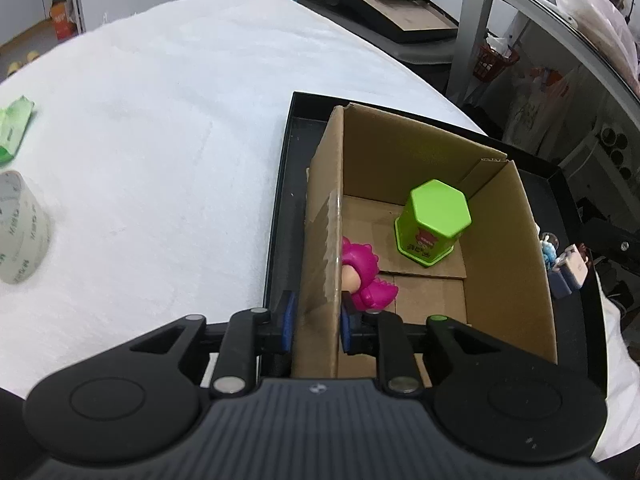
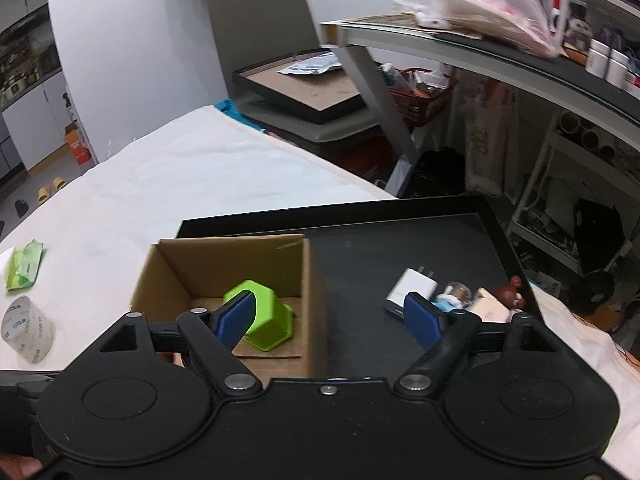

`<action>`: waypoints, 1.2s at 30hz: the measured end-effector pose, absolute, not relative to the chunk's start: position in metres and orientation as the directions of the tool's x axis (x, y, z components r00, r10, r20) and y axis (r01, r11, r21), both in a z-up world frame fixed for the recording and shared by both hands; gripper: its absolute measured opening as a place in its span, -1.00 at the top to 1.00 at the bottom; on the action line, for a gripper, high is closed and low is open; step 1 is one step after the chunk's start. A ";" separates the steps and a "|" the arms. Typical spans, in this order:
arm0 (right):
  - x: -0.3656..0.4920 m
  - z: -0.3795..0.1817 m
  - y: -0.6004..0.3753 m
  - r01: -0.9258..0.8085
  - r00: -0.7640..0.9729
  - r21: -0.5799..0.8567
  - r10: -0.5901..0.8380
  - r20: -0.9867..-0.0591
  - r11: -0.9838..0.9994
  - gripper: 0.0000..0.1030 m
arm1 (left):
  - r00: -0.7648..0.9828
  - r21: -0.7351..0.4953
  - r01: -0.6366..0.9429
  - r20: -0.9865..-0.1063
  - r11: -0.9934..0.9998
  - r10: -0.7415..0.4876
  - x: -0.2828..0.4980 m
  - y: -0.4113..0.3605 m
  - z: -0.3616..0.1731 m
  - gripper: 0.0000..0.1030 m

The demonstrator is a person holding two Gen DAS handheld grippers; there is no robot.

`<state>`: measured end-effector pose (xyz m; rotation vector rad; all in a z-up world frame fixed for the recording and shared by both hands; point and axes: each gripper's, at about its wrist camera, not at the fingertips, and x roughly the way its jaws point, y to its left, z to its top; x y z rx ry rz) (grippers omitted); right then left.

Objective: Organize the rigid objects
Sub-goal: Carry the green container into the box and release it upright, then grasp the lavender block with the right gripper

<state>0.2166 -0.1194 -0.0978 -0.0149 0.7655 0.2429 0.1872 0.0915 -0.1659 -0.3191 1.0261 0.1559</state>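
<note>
pinching the cardboard box [image 1: 504, 240] wall with my left gripper [image 1: 314, 326] (green hexagonal container [image 1: 434, 222] sitting inside), i'm holding my right gripper [image 2: 332, 316] released above the box.

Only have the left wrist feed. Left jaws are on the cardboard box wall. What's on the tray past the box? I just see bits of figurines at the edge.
Observer: A white charger lies flat on the black tray, to the right of the cardboard box and apart from it.
Operator: Right gripper state?
Observer: The right gripper is open with nothing between its jaws. It hangs over the box's right wall and the tray.
Operator: Figurines touching the charger?
Observer: The small figurines sit just right of the charger. The gripper's right pad hides the gap, so I can't tell whether they touch.
</note>
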 end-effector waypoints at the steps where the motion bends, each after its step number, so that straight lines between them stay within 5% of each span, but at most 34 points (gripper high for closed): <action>1: 0.217 -0.099 -0.124 -0.216 0.695 0.078 0.209 -0.688 0.973 -0.57 | 0.511 -0.180 -0.273 -0.859 0.945 -0.016 0.187 0.090 -0.165 0.56; 36: 0.256 -0.183 -0.223 0.190 0.703 0.287 0.074 -0.708 0.939 -0.72 | 0.416 0.082 -0.326 -0.882 0.942 0.220 0.227 0.046 -0.149 0.22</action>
